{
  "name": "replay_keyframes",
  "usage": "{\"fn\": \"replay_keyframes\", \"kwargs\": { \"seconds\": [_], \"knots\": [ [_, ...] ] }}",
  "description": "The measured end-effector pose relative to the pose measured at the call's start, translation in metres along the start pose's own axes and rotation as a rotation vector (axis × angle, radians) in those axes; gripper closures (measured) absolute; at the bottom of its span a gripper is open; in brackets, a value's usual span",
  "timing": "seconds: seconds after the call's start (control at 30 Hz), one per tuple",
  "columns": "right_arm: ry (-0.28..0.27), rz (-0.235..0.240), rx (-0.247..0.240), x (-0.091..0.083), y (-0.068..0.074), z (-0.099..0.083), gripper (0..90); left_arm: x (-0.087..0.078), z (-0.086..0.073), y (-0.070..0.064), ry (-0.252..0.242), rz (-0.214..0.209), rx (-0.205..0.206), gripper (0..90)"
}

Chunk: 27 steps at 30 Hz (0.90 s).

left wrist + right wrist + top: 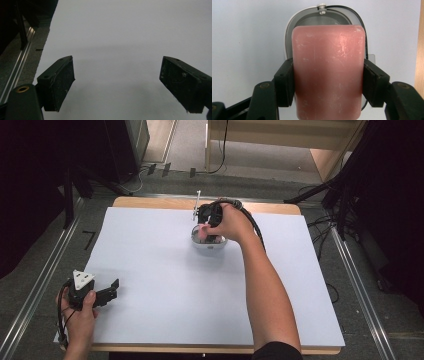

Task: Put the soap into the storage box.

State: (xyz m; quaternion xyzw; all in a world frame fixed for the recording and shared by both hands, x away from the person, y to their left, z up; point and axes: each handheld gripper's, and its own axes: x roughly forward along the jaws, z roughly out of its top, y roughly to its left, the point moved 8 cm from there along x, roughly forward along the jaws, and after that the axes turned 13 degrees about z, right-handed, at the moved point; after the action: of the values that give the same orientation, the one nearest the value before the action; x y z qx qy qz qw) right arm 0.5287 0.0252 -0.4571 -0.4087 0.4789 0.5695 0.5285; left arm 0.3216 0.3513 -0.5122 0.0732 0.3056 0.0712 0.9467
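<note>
A pink block (328,72), smooth with rounded corners, is clamped between the jaws of my right gripper (328,86), which is shut on it. Under it lies a white oval dish (325,16) with a grey inside and a small knob at its far rim. In the high view the right gripper (209,222) hovers over that dish (209,245) at the back middle of the table, with the pink block (202,231) just above it. My left gripper (107,292) rests at the front left, held in a hand, open with nothing between its jaws (117,85).
A white sheet (165,285) covers the wooden table (150,201). A thin white stick (197,202) stands up behind the dish. Metal rails (45,280) run along both sides of the table, with dark stands and cables beyond.
</note>
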Motion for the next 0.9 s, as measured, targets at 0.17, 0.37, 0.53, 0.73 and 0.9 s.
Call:
{"fn": "replay_keyframes", "kwargs": {
  "seconds": [0.17, 0.37, 0.53, 0.73, 0.9],
  "knots": [
    [0.005, -0.008, -0.001, 0.002, -0.002, 0.001, 38.2, 0.000, 0.000, 0.000, -0.001, -0.001, -0.001, 13.5],
    [0.018, -0.010, 0.000, 0.004, -0.003, -0.001, 38.2, 0.000, 0.000, 0.000, 0.000, 0.000, -0.001, 13.4],
    [-0.002, 0.006, -0.006, 0.005, -0.002, 0.000, 37.2, 0.000, 0.000, 0.000, -0.001, -0.001, -0.001, 13.4],
    [-0.046, -0.008, 0.011, -0.008, 0.001, 0.000, 35.4, 0.000, 0.000, 0.000, -0.001, -0.001, -0.001, 13.4],
    [-0.059, -0.013, 0.013, -0.011, 0.004, -0.005, 35.4, 0.000, 0.000, 0.000, -0.001, 0.001, 0.000, 13.5]
  ]
}}
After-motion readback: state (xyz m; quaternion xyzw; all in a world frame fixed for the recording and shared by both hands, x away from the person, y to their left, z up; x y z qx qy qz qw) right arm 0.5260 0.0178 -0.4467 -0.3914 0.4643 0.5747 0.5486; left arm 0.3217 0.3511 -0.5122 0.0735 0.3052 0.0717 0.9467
